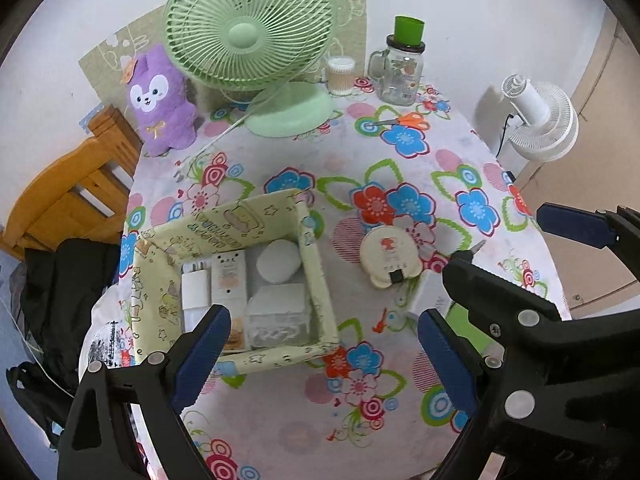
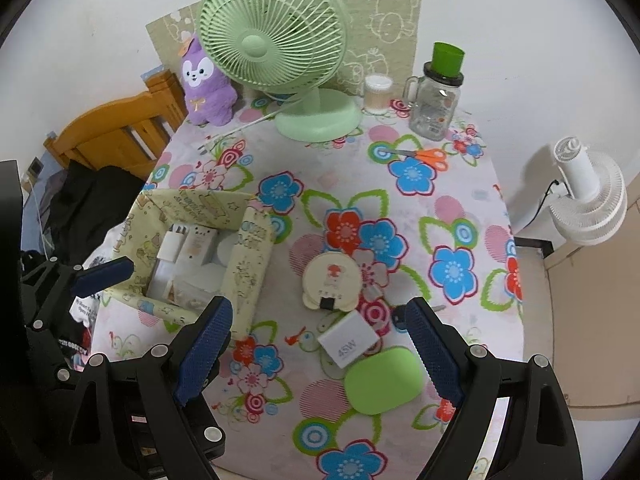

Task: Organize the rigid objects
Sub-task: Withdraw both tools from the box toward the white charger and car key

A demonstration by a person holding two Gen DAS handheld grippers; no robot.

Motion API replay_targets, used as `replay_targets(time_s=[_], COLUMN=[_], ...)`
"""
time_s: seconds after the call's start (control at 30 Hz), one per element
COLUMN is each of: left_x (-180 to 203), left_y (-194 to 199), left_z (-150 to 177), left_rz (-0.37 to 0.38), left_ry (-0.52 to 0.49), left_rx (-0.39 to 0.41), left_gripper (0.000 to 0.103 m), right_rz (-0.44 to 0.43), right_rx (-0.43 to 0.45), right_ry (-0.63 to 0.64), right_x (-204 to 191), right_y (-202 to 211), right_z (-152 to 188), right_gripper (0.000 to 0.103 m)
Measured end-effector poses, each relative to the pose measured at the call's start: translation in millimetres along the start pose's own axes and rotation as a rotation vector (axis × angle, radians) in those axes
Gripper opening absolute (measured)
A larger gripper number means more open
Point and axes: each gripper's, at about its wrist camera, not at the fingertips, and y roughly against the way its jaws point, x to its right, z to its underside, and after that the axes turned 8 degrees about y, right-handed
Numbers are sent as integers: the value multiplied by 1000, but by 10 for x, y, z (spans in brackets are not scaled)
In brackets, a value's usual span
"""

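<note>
The pale yellow, cartoon-printed storage box [image 1: 308, 256] sits open at the near left part of the table, and it already holds several white things: a flat white charger with folded prongs [image 1: 195, 284], a tall white carton [image 1: 229, 280], a round white puck [image 1: 279, 261] and a clear plastic case [image 1: 278, 316]. Just to the right of the box, apart from it on the cloth, lies a round cream compact with a red figure on its lid [image 2: 331, 278]. Nearer still are a white block adapter marked 45W [image 2: 349, 338] and, touching its corner, a bright green rounded-rectangle case [image 2: 383, 380].

The left gripper [image 1: 324, 340] hangs over the box's near right corner with its blue-padded fingers spread wide — nothing between them. The right gripper [image 2: 318, 340] hangs above the adapter and green case, fingers likewise apart and empty.

All of this rests on a table covered in a white flowered cloth [image 2: 460, 208]. Farther back stand a mint-green desk fan [image 2: 276, 44], a purple plush toy [image 2: 206, 84], a clear cotton-swab tub [image 2: 377, 94] and a glass mug jar with a green cup on top [image 2: 434, 98]; orange-handled scissors [image 2: 428, 157] lie before the jar. A white fan [image 2: 588, 200] stands off the table's right edge — a wooden chair [image 2: 116, 136] on the left.
</note>
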Motion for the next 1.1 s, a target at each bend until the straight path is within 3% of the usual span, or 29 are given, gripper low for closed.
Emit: replay_targets(time_s=[0.53, 1.1], left_x=[380, 704], left_y=[20, -171], left_z=[-59, -105], left_rz=[17, 40], left_ry=[8, 14], left_rx=[17, -24], left_gripper=[96, 96], right_rz=[26, 37], right_rx=[9, -7], right_ry=[-2, -43], right_x=[401, 881], right_y=[111, 41], right_z=[103, 295], right_gripper=[90, 90])
